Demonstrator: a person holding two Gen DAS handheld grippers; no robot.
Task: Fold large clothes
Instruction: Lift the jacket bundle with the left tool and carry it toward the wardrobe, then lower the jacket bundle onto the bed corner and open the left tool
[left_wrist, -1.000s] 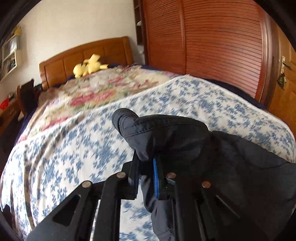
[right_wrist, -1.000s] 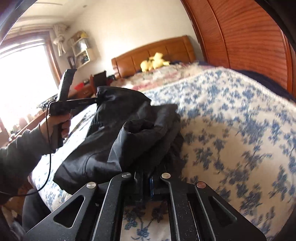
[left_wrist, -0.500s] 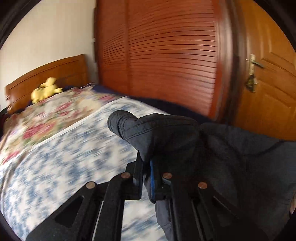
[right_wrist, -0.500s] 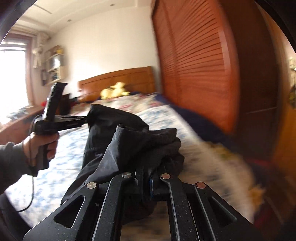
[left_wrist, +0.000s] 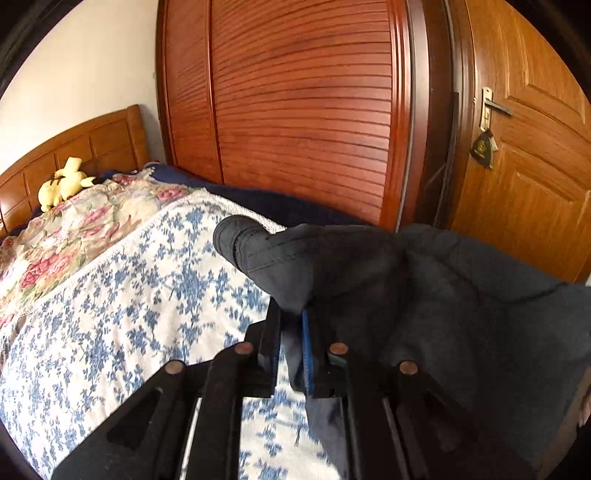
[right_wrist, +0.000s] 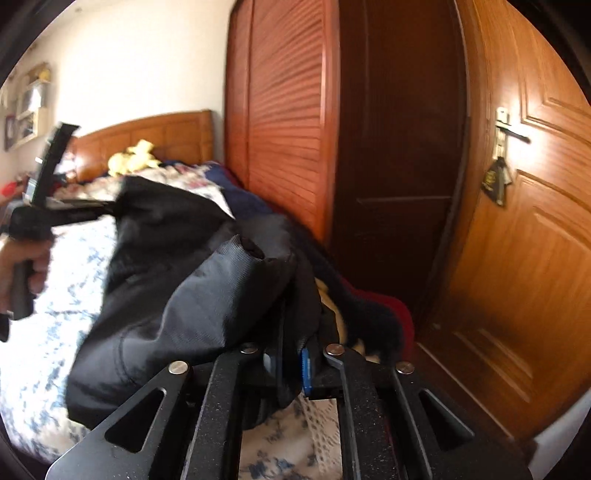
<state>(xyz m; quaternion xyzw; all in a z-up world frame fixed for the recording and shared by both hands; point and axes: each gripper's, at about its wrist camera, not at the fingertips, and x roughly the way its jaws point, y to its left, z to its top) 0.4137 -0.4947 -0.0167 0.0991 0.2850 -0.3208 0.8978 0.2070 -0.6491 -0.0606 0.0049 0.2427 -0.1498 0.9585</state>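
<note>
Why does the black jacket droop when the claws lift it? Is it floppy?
Probably very floppy: the black jacket sags in folds between the left claw and the right claw. Its smooth fabric may be a bit slippery. It looks bulky, perhaps fairly light.

A bed (left_wrist: 110, 295) is covered by a white spread with blue flowers (left_wrist: 92, 332), and a quilt with pink roses (left_wrist: 74, 229) is laid nearer the wooden headboard (left_wrist: 92, 144). A yellow soft toy (left_wrist: 64, 182) is set against that headboard. A louvred reddish wardrobe (left_wrist: 303, 110) is seen beside the bed, and next to it a panelled wooden door (left_wrist: 535, 177) with a metal handle (left_wrist: 493, 107). The wall (left_wrist: 85, 62) is painted pale. A wall shelf (right_wrist: 27, 99) is blurred at the far left.
</note>
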